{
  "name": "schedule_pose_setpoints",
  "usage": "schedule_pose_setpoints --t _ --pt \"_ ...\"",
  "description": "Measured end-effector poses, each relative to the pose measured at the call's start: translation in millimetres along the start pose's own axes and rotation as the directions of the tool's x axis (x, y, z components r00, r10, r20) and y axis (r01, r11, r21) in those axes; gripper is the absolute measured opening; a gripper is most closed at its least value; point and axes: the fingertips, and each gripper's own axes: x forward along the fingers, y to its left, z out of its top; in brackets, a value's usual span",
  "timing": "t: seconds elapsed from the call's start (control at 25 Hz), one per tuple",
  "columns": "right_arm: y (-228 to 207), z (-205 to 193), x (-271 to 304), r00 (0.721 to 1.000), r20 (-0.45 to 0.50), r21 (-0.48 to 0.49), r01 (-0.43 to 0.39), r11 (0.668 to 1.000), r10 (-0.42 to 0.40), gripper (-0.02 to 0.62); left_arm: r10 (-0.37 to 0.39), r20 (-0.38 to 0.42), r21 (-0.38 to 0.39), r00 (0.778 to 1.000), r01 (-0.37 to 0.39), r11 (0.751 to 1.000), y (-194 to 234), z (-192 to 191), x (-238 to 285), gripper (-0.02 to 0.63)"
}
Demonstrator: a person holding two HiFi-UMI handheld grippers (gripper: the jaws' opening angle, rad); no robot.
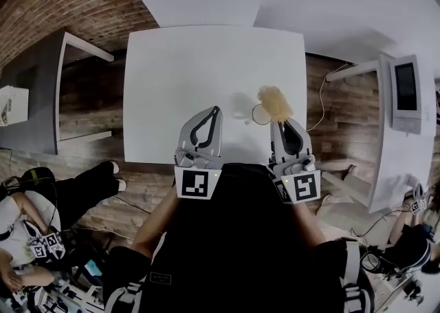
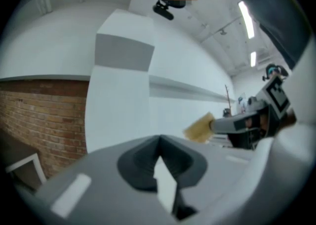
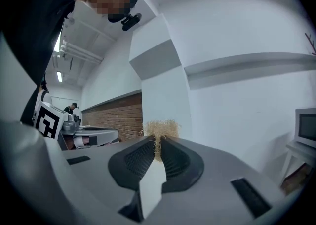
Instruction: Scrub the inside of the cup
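My right gripper [image 1: 280,122] is shut on a tan, fibrous scrubber [image 1: 275,102], whose tuft sticks out past the fingertips above the white table [image 1: 206,57]. A thin dark loop [image 1: 259,113] hangs beside it. In the right gripper view the scrubber [image 3: 160,129] is pinched between the jaws. My left gripper [image 1: 216,111] is shut with nothing between its jaws, and it hovers over the table's near edge. Seen in the left gripper view, the scrubber [image 2: 200,127] is off to the right. A faint pale round shape [image 1: 242,106] lies between the two grippers; I cannot tell whether it is the cup.
A grey bench [image 1: 41,91] stands to the left of the table. At the right is a white desk with a monitor [image 1: 405,91]. A cable [image 1: 323,98] trails over the wooden floor. People sit at the lower left [image 1: 27,236] and lower right [image 1: 412,236].
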Motion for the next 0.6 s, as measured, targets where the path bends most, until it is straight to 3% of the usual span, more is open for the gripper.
schedule_pose_setpoints --t 0.2,0.32,0.44,0.6 --pt "-0.7 -5.4 1.8 1.000 -0.027 -0.018 0.004 1.000 -0.005 0.034 -0.022 0.018 -0.008 1.000 0.022 1.000 2.3 -0.5 2.7 0.005" --pt "-3.8 -6.1 1.7 0.999 -0.034 -0.022 0.014 1.000 -0.015 0.034 -0.017 0.034 -0.054 0.999 0.019 0.998 0.8 0.4 4.3 0.003" --pt "-5.4 -6.2 -0.8 0.999 -0.035 -0.022 0.020 1.000 -0.021 0.034 -0.042 0.018 -0.007 0.999 0.042 0.999 -3.7 -0.3 5.2 0.003" --pt "-3.7 -4.0 0.0 1.000 -0.026 -0.018 0.011 1.000 -0.012 0.034 -0.049 0.016 -0.003 0.999 0.049 0.999 -6.1 -0.5 7.0 0.005"
